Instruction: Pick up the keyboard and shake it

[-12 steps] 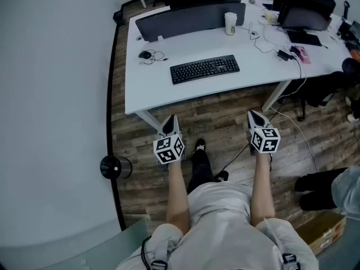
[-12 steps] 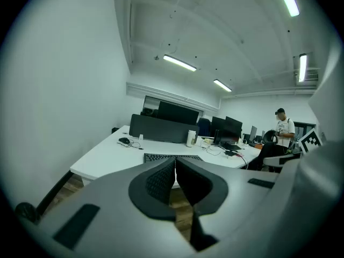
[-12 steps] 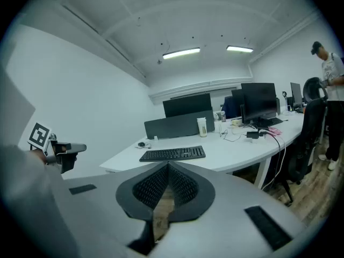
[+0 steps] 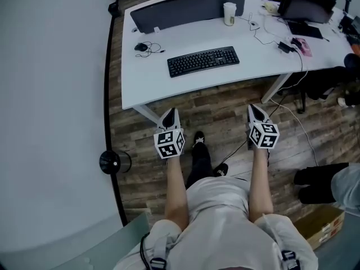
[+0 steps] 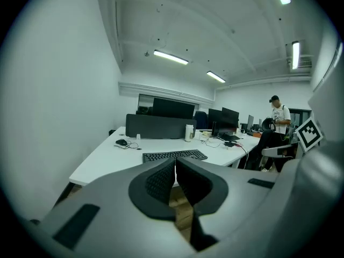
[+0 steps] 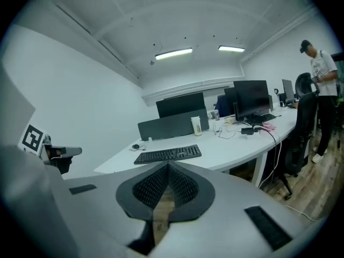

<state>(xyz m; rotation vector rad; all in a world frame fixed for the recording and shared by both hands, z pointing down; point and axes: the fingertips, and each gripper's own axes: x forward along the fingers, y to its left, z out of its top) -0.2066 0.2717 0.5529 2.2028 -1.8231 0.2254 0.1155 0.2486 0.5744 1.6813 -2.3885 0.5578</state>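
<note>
A black keyboard (image 4: 203, 61) lies flat on the white desk (image 4: 169, 86), near its front edge; it also shows ahead in the left gripper view (image 5: 174, 156) and the right gripper view (image 6: 167, 154). My left gripper (image 4: 169, 116) hangs over the wooden floor short of the desk, shut with nothing in it (image 5: 175, 165). My right gripper (image 4: 255, 111) is level with it on the right, also shut and empty (image 6: 167, 169). Both are well short of the keyboard.
On the desk are a black mouse with a cable (image 4: 140, 47), a white cup (image 4: 229, 13), a dark divider panel (image 4: 188, 9), cables and a power brick (image 4: 286, 47). A desk leg (image 4: 277, 90) and floor cables (image 4: 298, 125) lie right. A person (image 5: 277, 117) stands far off.
The view has shifted slightly: desk and keyboard sit a little higher and left in the frame, and both grippers sit a little higher. Jaws stay shut.
</note>
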